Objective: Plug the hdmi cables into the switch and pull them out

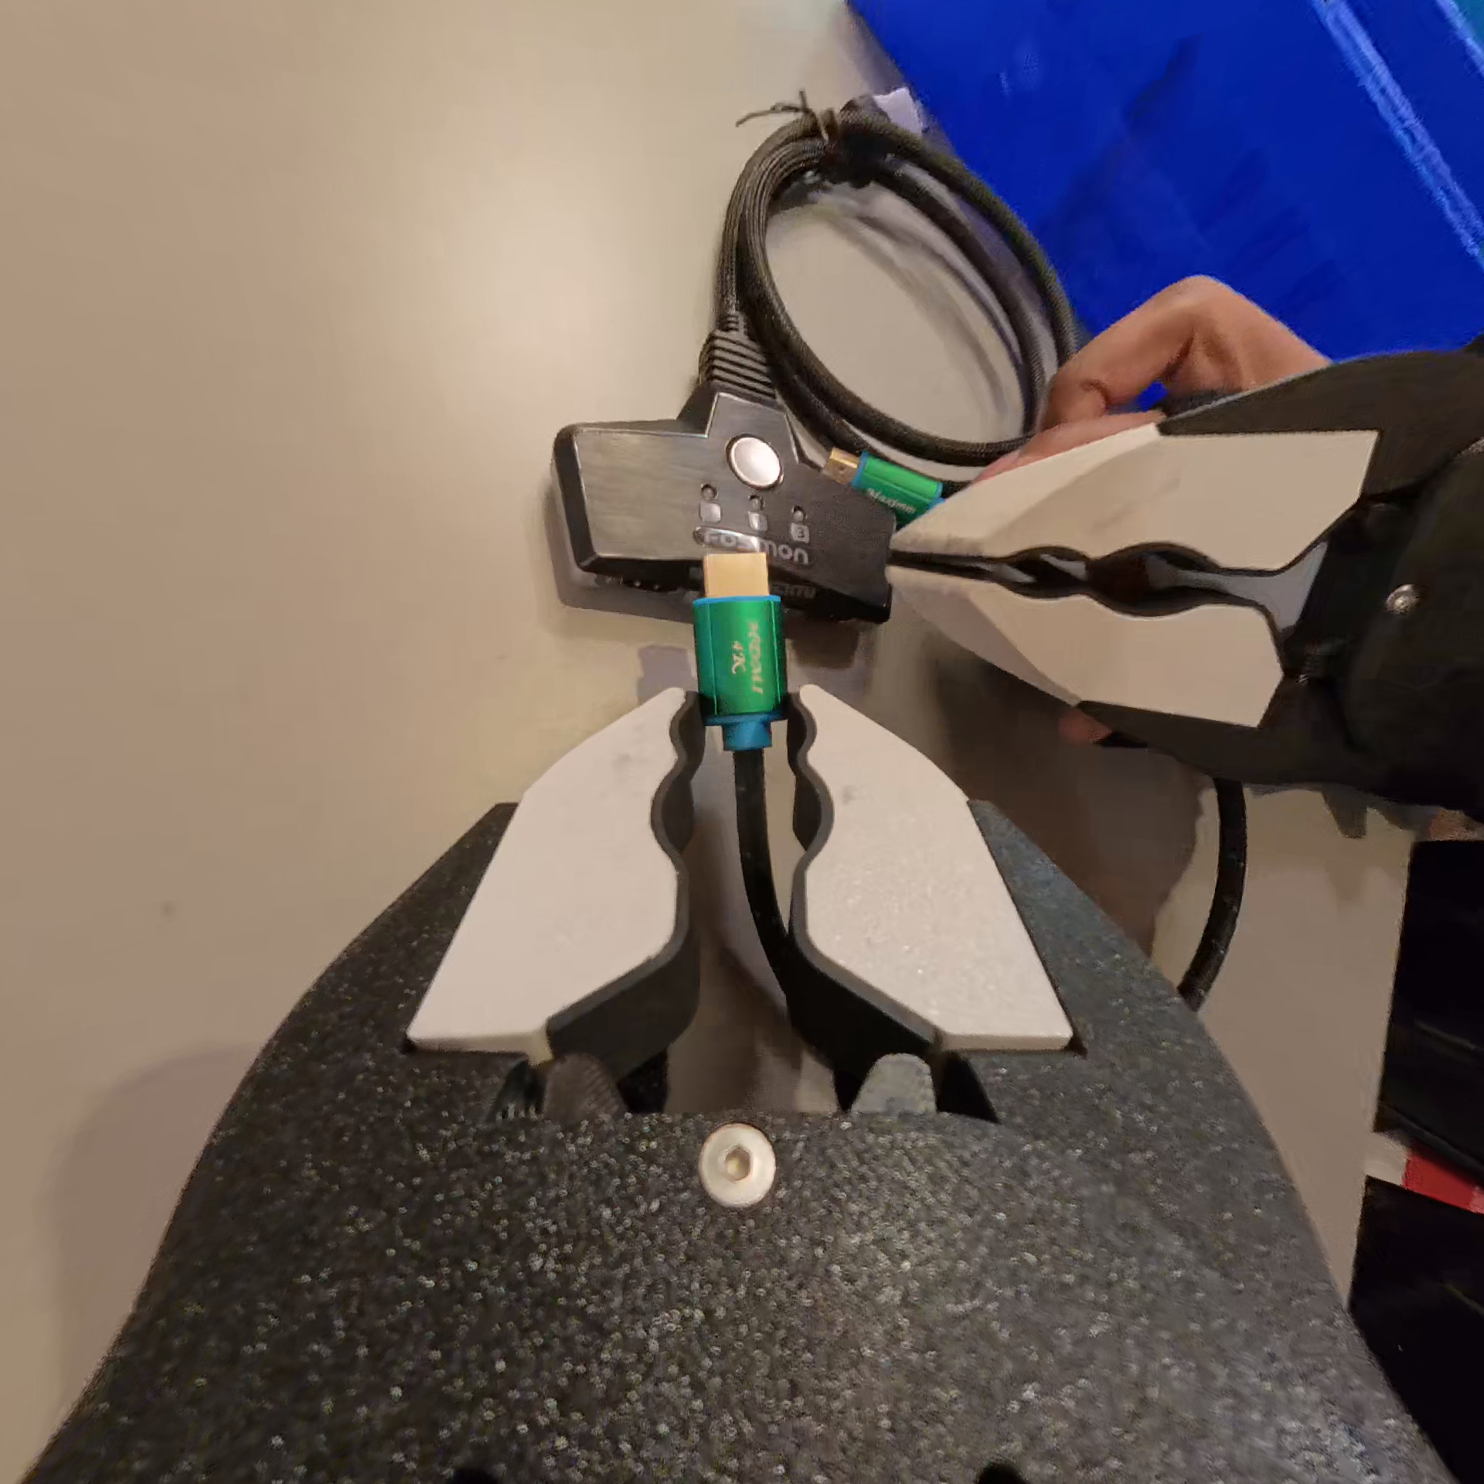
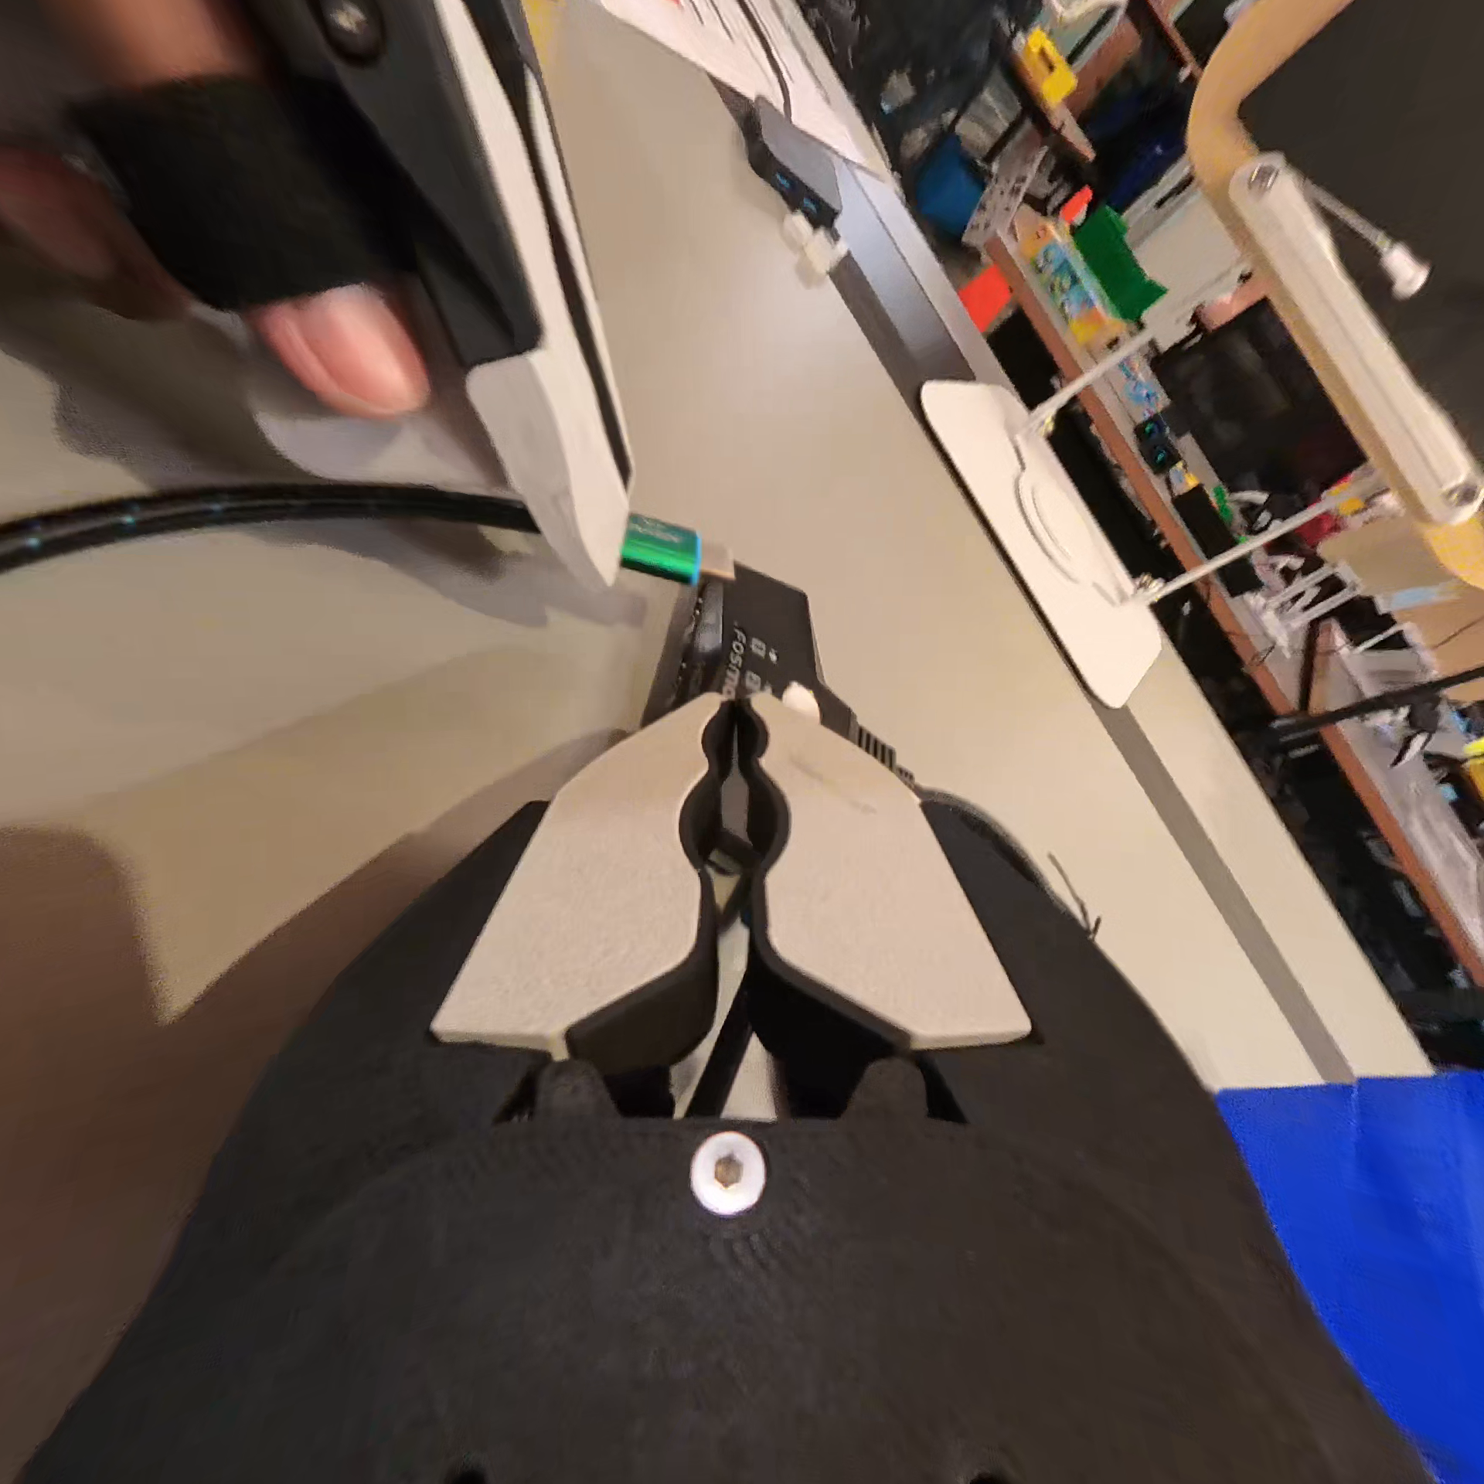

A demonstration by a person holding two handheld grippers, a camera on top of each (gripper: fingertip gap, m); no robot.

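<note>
The black HDMI switch (image 1: pixel 682 490) lies flat on the beige table, its pigtail cable (image 1: pixel 883 265) coiled behind it. My left gripper (image 1: pixel 739 707) is shut on a green HDMI plug (image 1: pixel 735 666); the plug's gold tip (image 1: pixel 735 576) is bare, just in front of the switch's front ports. My right gripper (image 1: pixel 895 554) is shut on the switch's right corner. A second green plug (image 1: pixel 895 491) lies loose by the switch's right side. In the right wrist view, the right gripper (image 2: pixel 743 707) pinches the switch (image 2: pixel 763 626), and the left gripper (image 2: pixel 602 554) brings the green plug (image 2: pixel 662 550) to its edge.
A blue bin (image 1: pixel 1204 161) stands behind the cable coil, close to the right gripper. A white flat stand base (image 2: pixel 1044 546) sits near the table's far edge (image 2: pixel 1204 843). A dark hub (image 2: pixel 803 169) lies farther along. Cluttered shelves (image 2: pixel 1124 281) stand beyond the table. My hands' fingertips stand some 5 cm from each other.
</note>
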